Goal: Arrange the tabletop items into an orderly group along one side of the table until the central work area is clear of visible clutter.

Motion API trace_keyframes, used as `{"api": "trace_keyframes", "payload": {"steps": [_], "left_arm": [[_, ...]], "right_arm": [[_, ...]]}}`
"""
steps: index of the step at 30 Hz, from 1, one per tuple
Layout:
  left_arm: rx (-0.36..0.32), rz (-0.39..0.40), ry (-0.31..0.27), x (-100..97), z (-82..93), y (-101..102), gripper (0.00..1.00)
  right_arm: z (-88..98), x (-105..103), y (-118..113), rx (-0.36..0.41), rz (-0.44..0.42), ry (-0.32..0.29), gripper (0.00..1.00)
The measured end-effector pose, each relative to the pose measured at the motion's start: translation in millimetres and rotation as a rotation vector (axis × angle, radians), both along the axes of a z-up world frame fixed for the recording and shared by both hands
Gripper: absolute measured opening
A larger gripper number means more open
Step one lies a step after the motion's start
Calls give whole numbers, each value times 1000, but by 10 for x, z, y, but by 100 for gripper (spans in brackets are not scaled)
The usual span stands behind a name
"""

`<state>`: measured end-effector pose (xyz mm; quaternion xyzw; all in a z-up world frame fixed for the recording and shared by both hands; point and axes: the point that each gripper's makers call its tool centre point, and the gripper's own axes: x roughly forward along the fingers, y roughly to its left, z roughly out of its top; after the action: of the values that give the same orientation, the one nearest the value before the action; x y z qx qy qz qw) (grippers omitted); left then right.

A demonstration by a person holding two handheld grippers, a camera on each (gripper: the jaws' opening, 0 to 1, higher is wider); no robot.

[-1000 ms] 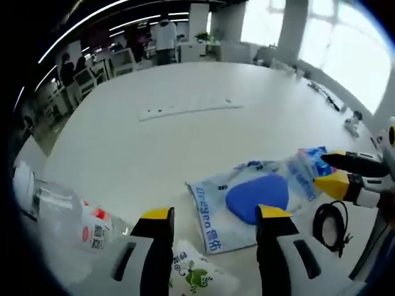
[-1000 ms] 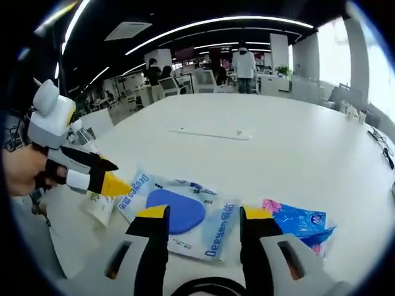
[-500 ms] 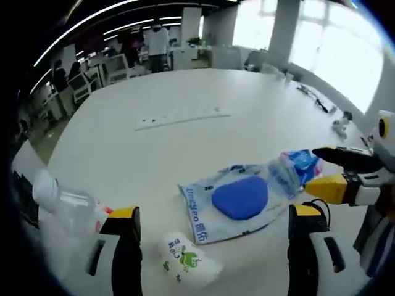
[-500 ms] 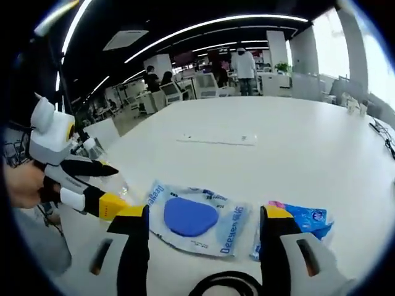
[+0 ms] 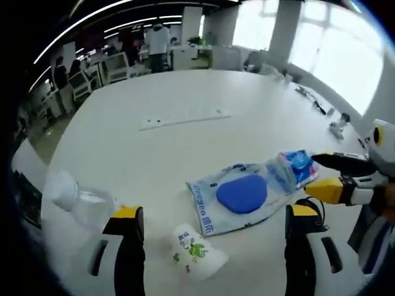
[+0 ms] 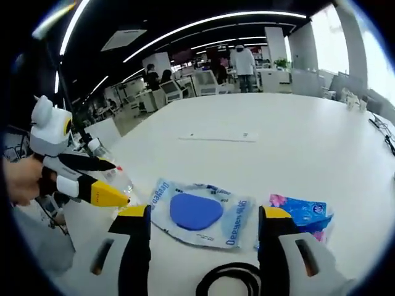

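Observation:
A blue-and-white bag with a blue pad inside [image 5: 242, 196] lies flat just ahead of my left gripper [image 5: 213, 213], which is open. A white packet with green print [image 5: 196, 251] lies between the jaws, untouched. To the left a clear plastic bottle [image 5: 83, 200] lies on its side. A blue tissue pack [image 5: 296, 168] rests at the bag's right end. My right gripper [image 5: 316, 174] comes in from the right beside it. In the right gripper view my right gripper [image 6: 205, 213] is open over the bag [image 6: 200, 213], the tissue pack [image 6: 302, 213] and a black cable coil [image 6: 228, 280]. The left gripper [image 6: 117, 183] sits beside the bottle [image 6: 120, 179].
A white power strip [image 5: 185, 117] lies flat toward the far middle of the white table [image 5: 203, 86]. Small items [image 5: 336, 126] sit by the right edge. Office chairs, desks and standing people [image 6: 244, 61] are beyond the table.
Both grippers' jaws have spread wider than a second ago. Both views have drawn back a little from the bag; the items on the table lie as before.

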<state>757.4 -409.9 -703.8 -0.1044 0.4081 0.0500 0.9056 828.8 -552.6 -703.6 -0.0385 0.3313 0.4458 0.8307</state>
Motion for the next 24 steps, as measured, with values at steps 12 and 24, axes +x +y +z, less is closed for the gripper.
{"api": "trace_keyframes", "payload": {"steps": [12,24], "left_arm": [[9,-27,10,-53,79,82,91],[16,-26,-11,-110,228,159,89]], "right_arm": [[82,2,-12,-8,11,-3,68],[131,1,-43,-20,17,-3,68]]}}
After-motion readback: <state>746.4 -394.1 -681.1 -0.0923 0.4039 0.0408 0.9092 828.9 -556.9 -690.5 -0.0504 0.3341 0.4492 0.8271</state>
